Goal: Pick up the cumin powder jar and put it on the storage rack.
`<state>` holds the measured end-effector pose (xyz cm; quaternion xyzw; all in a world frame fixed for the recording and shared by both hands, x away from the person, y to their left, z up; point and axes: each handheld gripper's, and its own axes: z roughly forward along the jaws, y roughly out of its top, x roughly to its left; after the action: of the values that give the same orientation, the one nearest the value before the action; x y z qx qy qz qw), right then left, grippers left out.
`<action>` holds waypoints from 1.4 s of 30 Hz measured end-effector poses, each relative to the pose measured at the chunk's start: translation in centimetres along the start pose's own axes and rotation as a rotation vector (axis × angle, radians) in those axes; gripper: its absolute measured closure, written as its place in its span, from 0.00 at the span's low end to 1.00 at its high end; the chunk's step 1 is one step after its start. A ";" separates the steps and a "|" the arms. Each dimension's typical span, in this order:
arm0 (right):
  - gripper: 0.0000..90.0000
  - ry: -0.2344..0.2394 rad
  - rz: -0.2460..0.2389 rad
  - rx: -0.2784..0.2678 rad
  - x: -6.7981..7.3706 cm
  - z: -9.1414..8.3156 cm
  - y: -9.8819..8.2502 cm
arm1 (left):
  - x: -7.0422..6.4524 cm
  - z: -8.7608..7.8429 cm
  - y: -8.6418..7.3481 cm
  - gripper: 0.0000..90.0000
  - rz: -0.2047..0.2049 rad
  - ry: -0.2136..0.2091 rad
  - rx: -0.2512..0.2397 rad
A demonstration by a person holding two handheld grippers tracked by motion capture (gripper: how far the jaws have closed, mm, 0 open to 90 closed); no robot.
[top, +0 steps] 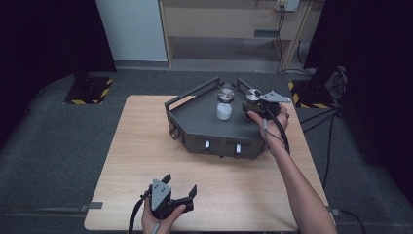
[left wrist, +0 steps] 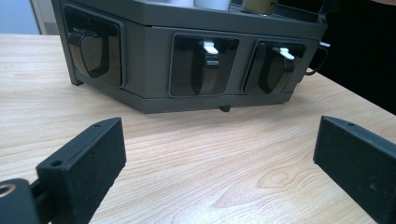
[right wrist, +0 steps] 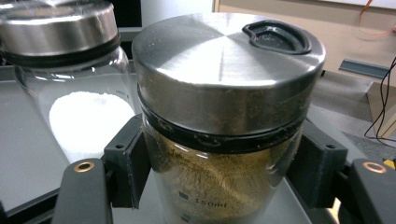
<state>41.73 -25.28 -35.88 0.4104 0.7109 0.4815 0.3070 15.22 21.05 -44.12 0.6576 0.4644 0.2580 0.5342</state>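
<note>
Bare wooden table (top: 146, 161) lies open in front of the grey tray (top: 195, 124) and to its left – a gripper could pass freely there. On the tray, the white-powder jar (top: 224, 105) stands just beside the brown-powder jar (right wrist: 219, 140), leaving only a narrow gap between them – the raised rim (top: 192, 92) walls off the far sides
</note>
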 end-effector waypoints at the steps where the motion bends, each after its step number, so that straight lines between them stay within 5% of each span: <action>1: 0.35 0.001 -0.002 0.006 0.0 0.1 0.0 | 0.0 0.0 0.0 0.02 0.000 -0.001 0.001; 22: 0.35 -0.001 0.053 -0.042 -0.3 0.9 -1.3 | 0.0 0.0 0.0 0.02 -0.008 -0.001 0.001; 42: 0.31 0.010 0.047 -0.018 -0.5 0.9 -0.6 | 0.1 0.0 0.0 0.02 -0.015 -0.001 -0.002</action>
<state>42.52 -25.50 -36.71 0.4220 0.6981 0.4971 0.2957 15.25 21.11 -44.11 0.6537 0.4687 0.2540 0.5371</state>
